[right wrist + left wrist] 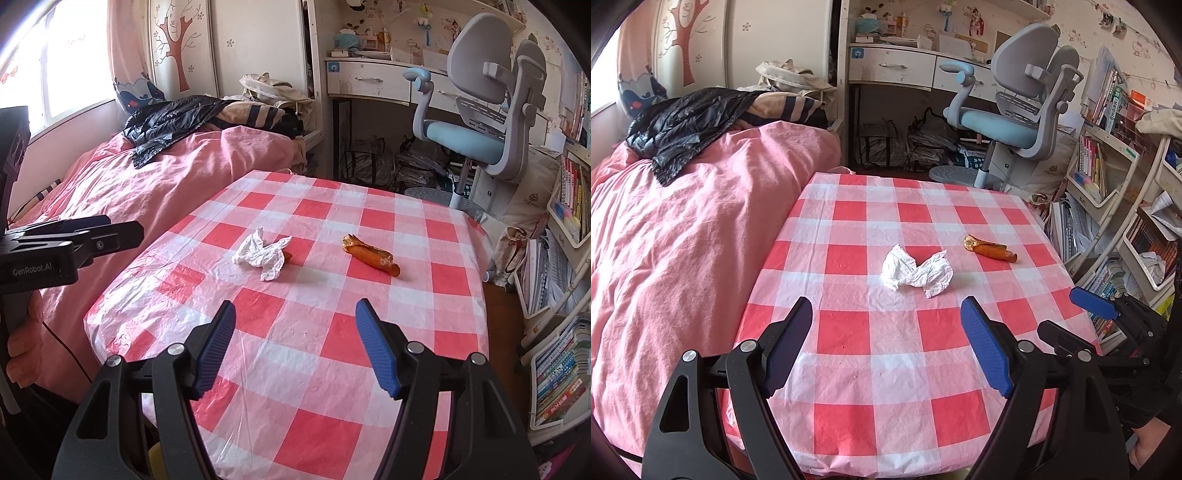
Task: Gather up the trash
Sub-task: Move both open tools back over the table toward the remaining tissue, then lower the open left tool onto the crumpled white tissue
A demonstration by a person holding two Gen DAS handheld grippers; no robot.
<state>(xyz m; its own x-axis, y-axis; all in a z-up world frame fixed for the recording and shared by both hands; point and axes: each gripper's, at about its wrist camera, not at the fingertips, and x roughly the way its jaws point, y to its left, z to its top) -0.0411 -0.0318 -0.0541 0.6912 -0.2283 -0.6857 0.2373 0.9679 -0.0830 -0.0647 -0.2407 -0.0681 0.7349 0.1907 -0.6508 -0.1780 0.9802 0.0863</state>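
Observation:
A crumpled white tissue (916, 271) lies near the middle of the red-and-white checked table (879, 369); it also shows in the right wrist view (263, 254). An orange peel strip (990, 249) lies to its right, also in the right wrist view (371, 254). My left gripper (886, 314) is open and empty, short of the tissue. My right gripper (295, 314) is open and empty, over the table's near half. The right gripper shows at the right edge of the left wrist view (1093, 302); the left gripper shows at the left of the right wrist view (74, 236).
A bed with a pink cover (683, 229) runs along the table's left side, with a black jacket (683, 125) on it. A grey-blue desk chair (1015, 122) and a desk (905, 70) stand behind. Bookshelves (1126, 221) crowd the right side.

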